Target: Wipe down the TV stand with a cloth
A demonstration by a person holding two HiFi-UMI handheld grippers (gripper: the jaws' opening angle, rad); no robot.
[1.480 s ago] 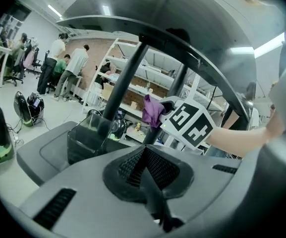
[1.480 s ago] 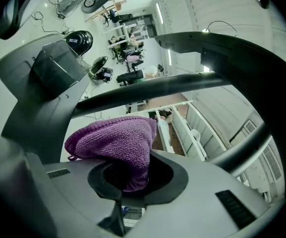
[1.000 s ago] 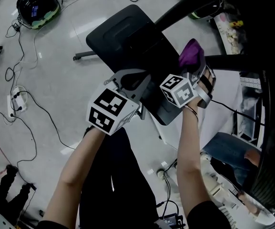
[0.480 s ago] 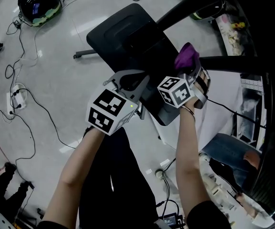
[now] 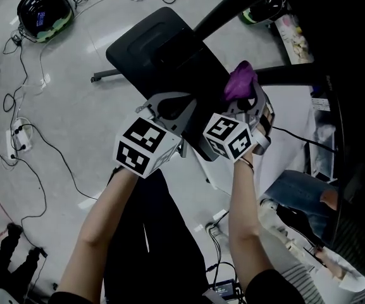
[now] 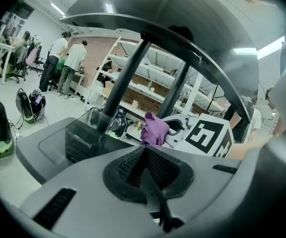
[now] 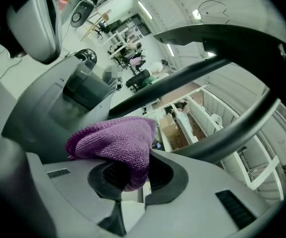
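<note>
The black TV stand base (image 5: 150,43) lies on the floor, and its two slanted poles (image 5: 233,5) rise to the right. My right gripper (image 5: 245,100) is shut on a purple cloth (image 5: 240,81) and holds it over the right part of the base, close to the poles. From that gripper's own view the cloth (image 7: 118,140) bulges out of the jaws above the base (image 7: 48,113). My left gripper (image 5: 169,103) hovers over the base's near edge, left of the cloth. Its pads (image 6: 133,165) meet with nothing between them. The cloth (image 6: 155,129) shows to its right.
A black-and-green helmet (image 5: 38,8) and loose cables (image 5: 18,138) lie on the floor to the left. A person in jeans (image 5: 296,192) sits at the right by a white table. People (image 6: 66,58) stand by shelving far off in the left gripper view.
My right gripper has carried the purple cloth leftward across the base, nearer to the left gripper. The left gripper has hardly moved.
</note>
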